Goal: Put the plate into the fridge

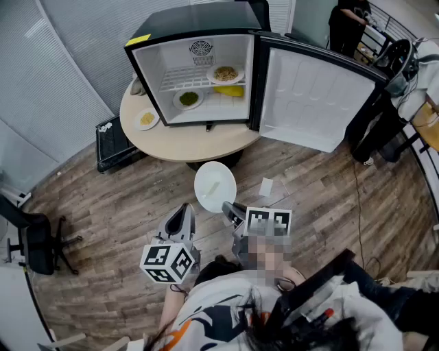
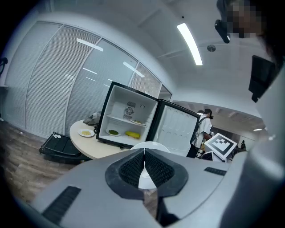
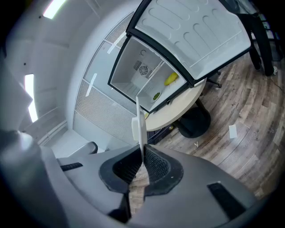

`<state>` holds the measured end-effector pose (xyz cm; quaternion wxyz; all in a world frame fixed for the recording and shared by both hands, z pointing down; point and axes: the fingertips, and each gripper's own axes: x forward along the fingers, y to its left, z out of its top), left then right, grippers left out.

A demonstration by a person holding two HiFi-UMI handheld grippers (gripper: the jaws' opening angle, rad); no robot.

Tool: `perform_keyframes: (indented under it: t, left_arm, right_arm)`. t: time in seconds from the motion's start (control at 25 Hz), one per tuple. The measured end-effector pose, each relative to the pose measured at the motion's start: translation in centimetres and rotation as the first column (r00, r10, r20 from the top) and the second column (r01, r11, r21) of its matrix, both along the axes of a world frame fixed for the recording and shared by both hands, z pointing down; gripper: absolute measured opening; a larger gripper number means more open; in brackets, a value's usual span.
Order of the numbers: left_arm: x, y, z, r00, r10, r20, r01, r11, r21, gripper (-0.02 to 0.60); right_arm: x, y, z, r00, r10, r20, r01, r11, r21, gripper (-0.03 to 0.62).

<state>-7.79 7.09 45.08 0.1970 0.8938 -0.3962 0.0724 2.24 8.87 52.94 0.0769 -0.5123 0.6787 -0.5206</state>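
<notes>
Head view: fridge (image 1: 199, 20) door's wide open on the desk (image 1: 199, 142), but the plate (image 1: 215, 186) is out over the floor, well short of it, pinched by its rim in the right claw (image 1: 227, 206). Left claw (image 1: 184, 210) is closed on nothing. The carry over and the shelving aren't done yet, I'd say.

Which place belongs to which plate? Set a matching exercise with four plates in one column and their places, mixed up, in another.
Things:
1. empty white plate
2. noodle plate
3. plate of greens
4. plate of yellow food

Places:
A. on the table, beside the fridge
B. on the fridge's upper shelf
C. clamped in the right hand-held gripper
D. on the fridge's floor

Pairs: 1-C, 2-B, 3-D, 4-A
</notes>
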Motion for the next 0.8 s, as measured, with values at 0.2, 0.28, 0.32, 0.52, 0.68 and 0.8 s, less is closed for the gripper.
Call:
perform_keyframes:
  t: [0.2,0.28,0.32,0.52,0.68,0.8]
  left_arm:
    - [0.1,0.0,0.0,1.0,-0.007,0.002,0.007,1.0,-0.001,0.014]
    - [0.2,0.1,0.2,1.0,-0.01,0.006,0.01,1.0,-0.003,0.014]
    - [0.4,0.1,0.2,1.0,-0.01,0.008,0.01,1.0,-0.004,0.014]
    - [1.5,0.0,-0.2,1.0,-0.005,-0.005,0.005,1.0,0.005,0.014]
    - [2.5,0.0,-0.4,1.0,-0.001,0.004,0.001,1.0,0.014,0.014]
    - [3.4,0.0,-0.3,1.0,0.002,0.001,-0.002,1.0,0.014,0.014]
  right_arm:
    - [0.6,-0.1,-0.2,0.998,0.026,0.049,-0.027,1.0,0.015,0.026]
    - [0.8,-0.1,-0.3,0.998,0.025,0.057,-0.026,0.999,0.019,0.026]
    - [1.0,0.0,-0.3,0.998,0.025,0.058,-0.027,0.999,0.021,0.026]
    - [2.1,-0.1,-0.6,0.996,0.035,0.088,-0.038,0.999,0.032,0.026]
    - [3.1,-0.3,-0.7,0.993,0.044,0.107,-0.048,0.998,0.035,0.026]
    - [4.1,-0.4,-0.6,0.993,0.046,0.111,-0.051,0.998,0.037,0.026]
